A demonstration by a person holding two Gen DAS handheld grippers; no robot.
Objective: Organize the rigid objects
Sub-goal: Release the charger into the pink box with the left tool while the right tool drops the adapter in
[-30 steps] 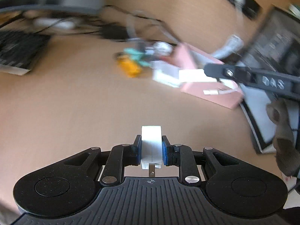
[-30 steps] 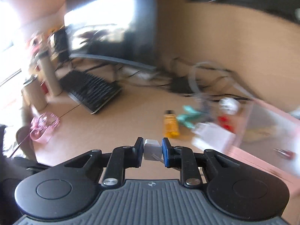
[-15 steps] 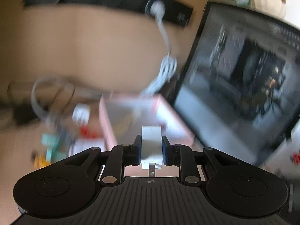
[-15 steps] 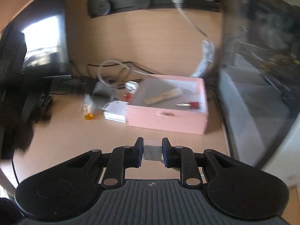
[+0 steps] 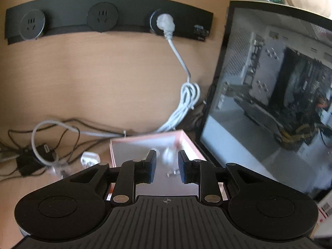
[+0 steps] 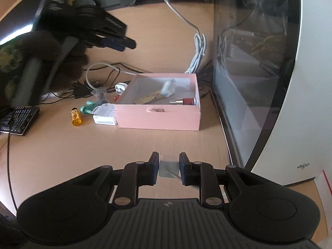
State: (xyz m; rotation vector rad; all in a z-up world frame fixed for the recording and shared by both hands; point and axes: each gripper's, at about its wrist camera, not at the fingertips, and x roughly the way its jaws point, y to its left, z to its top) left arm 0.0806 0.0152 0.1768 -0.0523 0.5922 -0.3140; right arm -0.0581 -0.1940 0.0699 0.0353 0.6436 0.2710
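My left gripper (image 5: pixel 165 167) is open above the pink box (image 5: pixel 186 140); it also shows in the right wrist view (image 6: pixel 124 44) high left of the pink box (image 6: pixel 157 116). A white plug adapter (image 5: pixel 169 156), blurred, is in the box below the jaws, and shows in the right wrist view (image 6: pixel 168 88) beside a wooden stick (image 6: pixel 148 98) and a red-capped item (image 6: pixel 184 101). My right gripper (image 6: pixel 169 166) is shut on a small grey-white charger block (image 6: pixel 168 167) over the desk in front of the box.
Left of the box lie a white carton (image 6: pixel 103 117), a yellow bottle (image 6: pixel 75 118), a teal item (image 6: pixel 88 109) and tangled cables (image 6: pixel 99 76). A keyboard (image 6: pixel 18 120) is at the left. A glass-sided PC case (image 6: pixel 269 83) stands right. A wall socket strip (image 5: pixel 103 20) holds a white plug.
My left gripper opened and the white plug adapter dropped into the pink box. The right gripper has swung to face the box, still holding its block.
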